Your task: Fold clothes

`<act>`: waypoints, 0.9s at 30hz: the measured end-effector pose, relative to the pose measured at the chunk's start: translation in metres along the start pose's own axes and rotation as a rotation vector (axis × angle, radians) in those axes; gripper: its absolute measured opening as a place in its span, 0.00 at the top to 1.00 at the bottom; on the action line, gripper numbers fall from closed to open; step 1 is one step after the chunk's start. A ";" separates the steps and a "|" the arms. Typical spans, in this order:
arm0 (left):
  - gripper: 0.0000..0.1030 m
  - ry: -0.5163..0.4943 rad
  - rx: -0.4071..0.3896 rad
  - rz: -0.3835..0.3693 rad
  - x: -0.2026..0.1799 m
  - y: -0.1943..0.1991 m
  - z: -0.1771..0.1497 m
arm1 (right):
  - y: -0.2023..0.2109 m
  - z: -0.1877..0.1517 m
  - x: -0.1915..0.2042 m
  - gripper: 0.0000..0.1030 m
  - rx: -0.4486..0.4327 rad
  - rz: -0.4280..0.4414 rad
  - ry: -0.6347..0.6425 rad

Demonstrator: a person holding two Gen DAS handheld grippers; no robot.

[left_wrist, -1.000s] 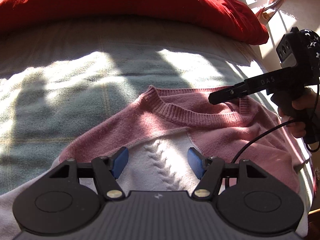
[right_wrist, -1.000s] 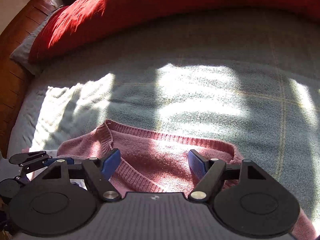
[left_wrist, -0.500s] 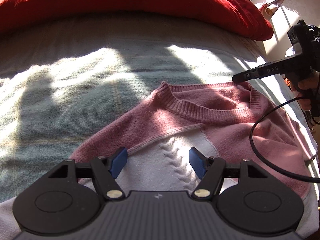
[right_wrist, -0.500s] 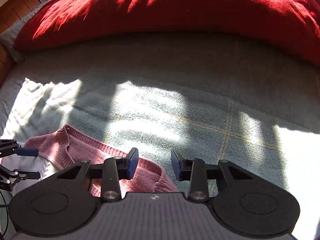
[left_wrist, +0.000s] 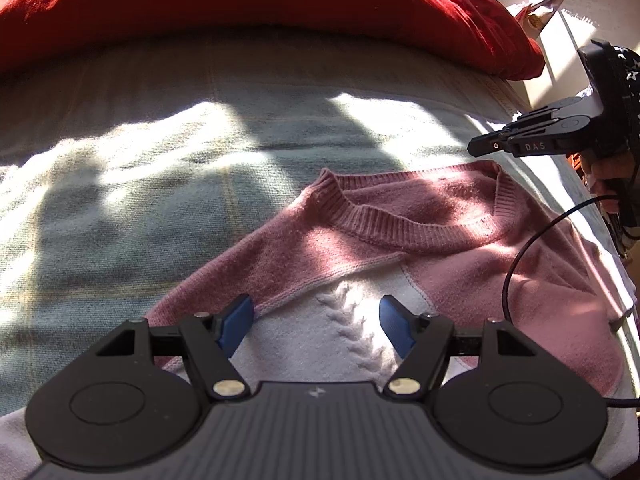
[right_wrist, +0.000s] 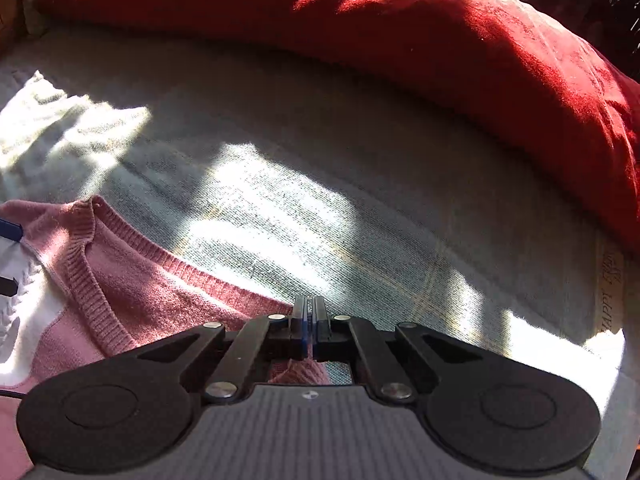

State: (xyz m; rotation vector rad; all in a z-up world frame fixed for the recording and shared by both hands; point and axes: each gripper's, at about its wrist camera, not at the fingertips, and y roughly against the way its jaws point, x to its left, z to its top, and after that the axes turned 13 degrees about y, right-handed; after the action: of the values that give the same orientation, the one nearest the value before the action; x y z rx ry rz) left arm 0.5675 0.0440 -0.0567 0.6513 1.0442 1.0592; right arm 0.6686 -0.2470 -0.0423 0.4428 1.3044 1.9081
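My left gripper (left_wrist: 316, 322) hangs with jaws spread wide, gripping nothing, over the pink-and-white knit sweater (left_wrist: 420, 248) lying flat on the pale woven blanket (left_wrist: 160, 168), ribbed neckline facing away. My right gripper (right_wrist: 309, 320) is clenched tight at the sweater's collar edge; can't tell if any fabric is pinched. A plump red pillow (right_wrist: 400, 40) runs along the far side, and a thin black cable (left_wrist: 516, 256) loops over the sweater's right shoulder.

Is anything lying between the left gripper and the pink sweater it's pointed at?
Nothing visible. The left gripper is open directly over the sweater, with only knit between its fingers. The black cable crosses the sweater's right side, away from the gripper.
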 end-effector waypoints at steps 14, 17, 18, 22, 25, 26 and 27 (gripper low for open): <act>0.33 0.004 -0.014 0.007 0.009 0.005 0.001 | -0.032 0.041 0.064 0.68 -0.019 0.176 0.251; 0.33 0.006 -0.026 0.012 0.011 0.008 0.000 | -0.029 0.045 0.066 0.64 -0.063 0.095 0.225; 0.33 0.007 -0.031 0.013 0.011 0.010 -0.001 | -0.022 0.043 0.063 0.64 -0.072 0.102 0.201; 0.33 0.007 -0.042 0.008 0.013 0.019 -0.003 | 0.008 0.034 0.054 0.58 -0.107 0.127 0.103; 0.33 0.016 -0.047 0.011 0.013 0.025 -0.006 | 0.031 0.027 0.047 0.54 -0.133 0.146 0.030; 0.33 0.020 -0.050 0.012 0.012 0.027 -0.008 | 0.039 0.023 0.045 0.53 -0.140 0.153 0.008; 0.33 0.022 -0.051 0.011 0.011 0.029 -0.010 | 0.048 0.017 0.046 0.52 -0.143 0.163 -0.013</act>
State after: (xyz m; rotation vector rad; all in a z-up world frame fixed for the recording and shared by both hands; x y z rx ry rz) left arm 0.5488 0.0645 -0.0404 0.6066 1.0301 1.1011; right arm 0.6313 -0.2106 0.0015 0.5003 1.1433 2.1142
